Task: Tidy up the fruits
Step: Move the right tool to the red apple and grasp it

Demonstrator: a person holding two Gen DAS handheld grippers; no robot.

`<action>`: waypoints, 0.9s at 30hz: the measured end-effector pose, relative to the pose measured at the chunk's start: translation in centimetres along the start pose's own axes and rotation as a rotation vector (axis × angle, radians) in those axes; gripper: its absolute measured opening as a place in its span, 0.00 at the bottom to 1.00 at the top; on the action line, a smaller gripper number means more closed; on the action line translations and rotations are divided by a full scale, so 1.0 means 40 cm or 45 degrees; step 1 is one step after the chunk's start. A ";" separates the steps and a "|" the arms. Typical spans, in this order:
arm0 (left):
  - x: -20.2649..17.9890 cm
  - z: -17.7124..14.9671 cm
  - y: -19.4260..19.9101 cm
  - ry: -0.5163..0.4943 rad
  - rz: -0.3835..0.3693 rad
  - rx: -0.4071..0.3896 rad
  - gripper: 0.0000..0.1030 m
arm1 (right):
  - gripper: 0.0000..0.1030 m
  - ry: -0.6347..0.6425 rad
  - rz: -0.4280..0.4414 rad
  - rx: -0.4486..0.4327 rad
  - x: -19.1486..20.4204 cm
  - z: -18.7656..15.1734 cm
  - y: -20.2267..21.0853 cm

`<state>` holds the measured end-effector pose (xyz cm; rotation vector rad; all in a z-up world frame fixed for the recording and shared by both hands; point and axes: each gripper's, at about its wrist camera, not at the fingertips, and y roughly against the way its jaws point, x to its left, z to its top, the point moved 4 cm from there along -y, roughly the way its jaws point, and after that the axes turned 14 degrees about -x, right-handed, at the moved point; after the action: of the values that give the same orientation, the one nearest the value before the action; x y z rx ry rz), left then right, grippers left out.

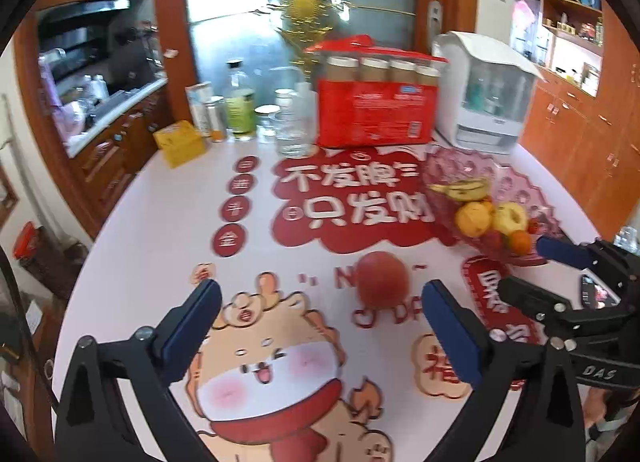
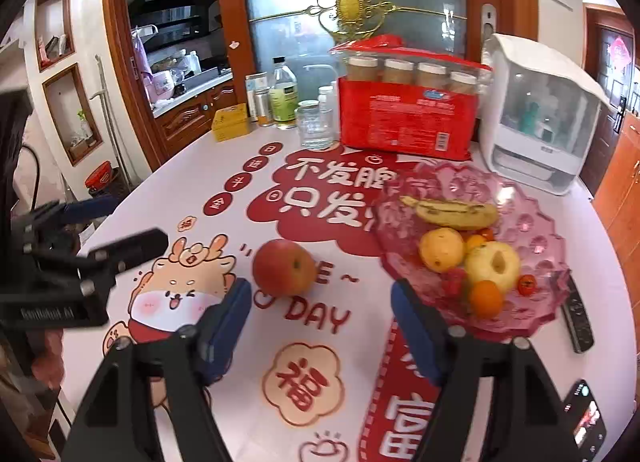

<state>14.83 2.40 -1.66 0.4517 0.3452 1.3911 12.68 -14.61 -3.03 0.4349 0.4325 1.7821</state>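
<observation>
A red apple (image 1: 382, 279) lies alone on the printed tablecloth; it also shows in the right wrist view (image 2: 285, 267). A pink glass fruit plate (image 2: 536, 222) holds a banana (image 2: 456, 213), a yellow pear (image 2: 442, 249), a yellow-green apple (image 2: 494, 264), an orange (image 2: 485, 298) and small red fruits. The plate also shows in the left wrist view (image 1: 440, 166). My left gripper (image 1: 320, 296) is open and empty, just short of the red apple. My right gripper (image 2: 320, 296) is open and empty, between the apple and the plate.
At the back stand a red carton of jars (image 2: 408, 118), a white appliance (image 2: 540, 114), a glass (image 2: 316, 126), bottles (image 2: 283, 94) and a yellow box (image 2: 231, 124). A remote (image 2: 576, 318) and a phone (image 2: 586, 418) lie at the right edge.
</observation>
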 end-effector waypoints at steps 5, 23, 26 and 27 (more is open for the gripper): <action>0.047 -0.089 -0.044 0.018 0.123 0.043 0.98 | 0.78 -0.008 0.022 0.029 0.044 -0.028 -0.063; 0.054 -0.271 -0.180 0.184 0.012 0.285 0.98 | 0.78 -0.055 -0.084 0.176 0.092 -0.101 -0.322; 0.061 -0.279 -0.179 0.214 0.014 0.290 0.98 | 0.78 -0.035 -0.105 0.185 0.102 -0.106 -0.347; 0.063 -0.280 -0.180 0.223 0.013 0.291 0.98 | 0.78 -0.025 -0.114 0.189 0.104 -0.108 -0.356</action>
<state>15.93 5.16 -14.91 0.5200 0.6502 1.4107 21.32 -7.44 -13.62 0.5286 0.5640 1.6637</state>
